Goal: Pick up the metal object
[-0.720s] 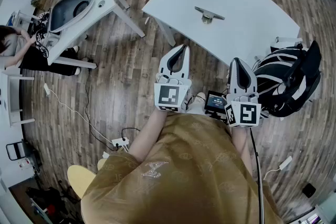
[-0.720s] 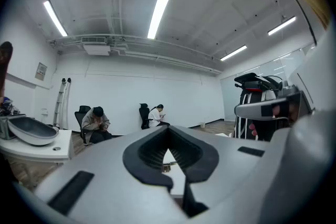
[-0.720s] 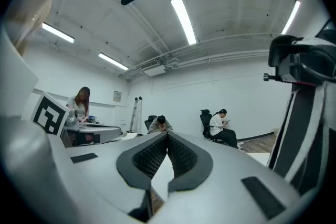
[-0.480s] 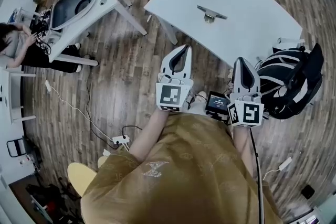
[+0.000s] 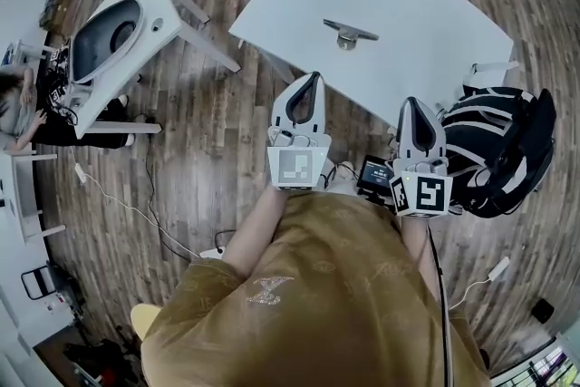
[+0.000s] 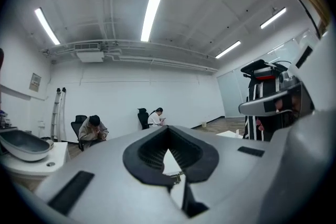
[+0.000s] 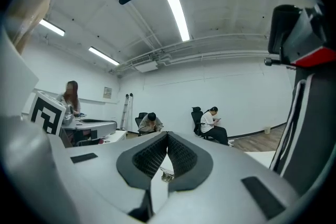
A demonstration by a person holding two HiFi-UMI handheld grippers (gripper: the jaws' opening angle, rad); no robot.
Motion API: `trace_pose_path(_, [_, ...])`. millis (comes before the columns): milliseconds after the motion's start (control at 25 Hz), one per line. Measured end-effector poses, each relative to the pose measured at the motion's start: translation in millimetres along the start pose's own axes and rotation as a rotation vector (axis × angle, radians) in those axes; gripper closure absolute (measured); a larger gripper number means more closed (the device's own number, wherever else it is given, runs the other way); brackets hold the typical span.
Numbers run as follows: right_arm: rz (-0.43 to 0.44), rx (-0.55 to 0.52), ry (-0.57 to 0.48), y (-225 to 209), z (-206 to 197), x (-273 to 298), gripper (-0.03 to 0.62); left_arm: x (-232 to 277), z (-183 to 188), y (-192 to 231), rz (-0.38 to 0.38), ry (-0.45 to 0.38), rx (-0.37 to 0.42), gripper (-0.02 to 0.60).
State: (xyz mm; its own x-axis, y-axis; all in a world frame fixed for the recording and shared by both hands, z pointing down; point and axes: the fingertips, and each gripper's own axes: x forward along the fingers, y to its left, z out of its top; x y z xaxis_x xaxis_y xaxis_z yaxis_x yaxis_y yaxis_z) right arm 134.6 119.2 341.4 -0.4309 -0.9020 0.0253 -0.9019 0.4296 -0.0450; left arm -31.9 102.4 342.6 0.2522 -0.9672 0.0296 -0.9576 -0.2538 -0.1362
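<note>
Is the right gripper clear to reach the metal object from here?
Probably yes: the metal object lies alone on the white table, with nothing between it and the right gripper. The jaws are together, so they would need opening first.

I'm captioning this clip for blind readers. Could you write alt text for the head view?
From above, a person holds the left claw and right claw, both shut and empty, over a wooden floor just short of a white table. The metal object lies untouched on that table, ahead of both claws.
</note>
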Motion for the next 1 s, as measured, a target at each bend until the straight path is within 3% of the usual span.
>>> trace_pose_path(120, [-0.021, 0.007, 0.008, -4.5, -2.1, 15.4, 0.586, 18.3, -9.7, 7.5, -0.013, 0.030, 0.023, 0.580])
trace_pose_path(320, [-0.050, 0.015, 0.032, -5.7, -9.5, 41.0, 0.586, 41.7, -18.8, 19.6, -0.050, 0.047, -0.003, 0.580])
trace_pose_path(720, [-0.070, -0.018, 0.060, 5.1, -17.2, 83.1, 0.586, 71.3, -29.9, 49.7, -0.117, 0.029, -0.122, 0.580])
trace_pose_path(1000, [-0.067, -0.043, 0.072, 9.2, -16.9, 102.7, 0.586, 84.3, -39.6, 62.2, -0.140, 0.047, -0.134, 0.580])
